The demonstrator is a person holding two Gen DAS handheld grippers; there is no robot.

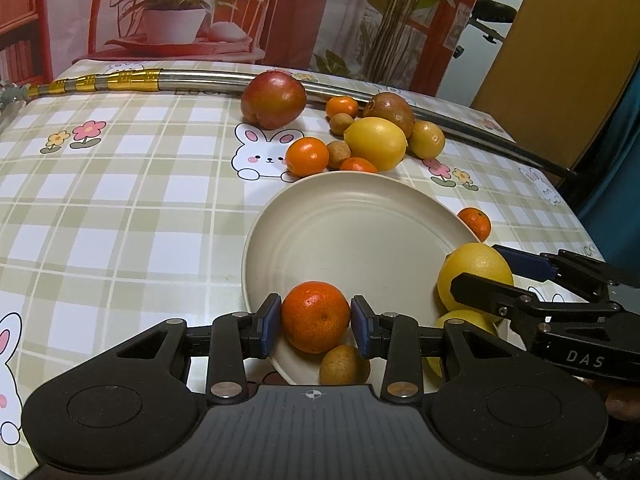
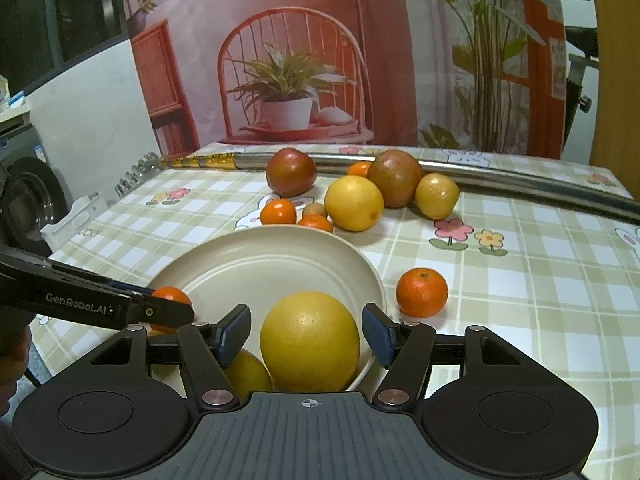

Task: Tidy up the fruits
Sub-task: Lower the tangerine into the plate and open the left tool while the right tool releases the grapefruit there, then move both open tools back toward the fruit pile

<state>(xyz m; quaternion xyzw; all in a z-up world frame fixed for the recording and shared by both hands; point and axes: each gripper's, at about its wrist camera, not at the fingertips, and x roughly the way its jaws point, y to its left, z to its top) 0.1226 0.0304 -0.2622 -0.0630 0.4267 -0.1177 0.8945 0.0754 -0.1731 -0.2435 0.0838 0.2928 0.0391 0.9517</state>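
Two grippers work over the plate [image 1: 256, 240] at once. Left gripper [image 1: 316, 326] has a mandarin [image 1: 315, 316] between its blue pads, left pad touching the peel, right pad at the peel or a hair off; can't tell if it's pinching or just letting go. The mandarin sits at the plate's near rim, beside a small brown fruit [image 1: 344, 365]. Right gripper [image 2: 308, 334] is spread, with clear gaps either side of a big yellow citrus [image 2: 310, 346], which rests on the plate's near right edge by a second yellow one [image 2: 248, 374].

Step looks like setting fruit down on the plate. To do it well: open slowly and straight, lift clear without nudging, since round fruit near the rim could roll off. Place further in if possible. Keep the two grippers apart; they're close.

Orientation: the mandarin is slightly flattened, its stem dimple facing up and toward the camera, so its short axis stands roughly upright. The citrus is near round, no clear long axis.

More fruit waits in a cluster beyond the plate, one loose mandarin [image 2: 422, 292] to its right.
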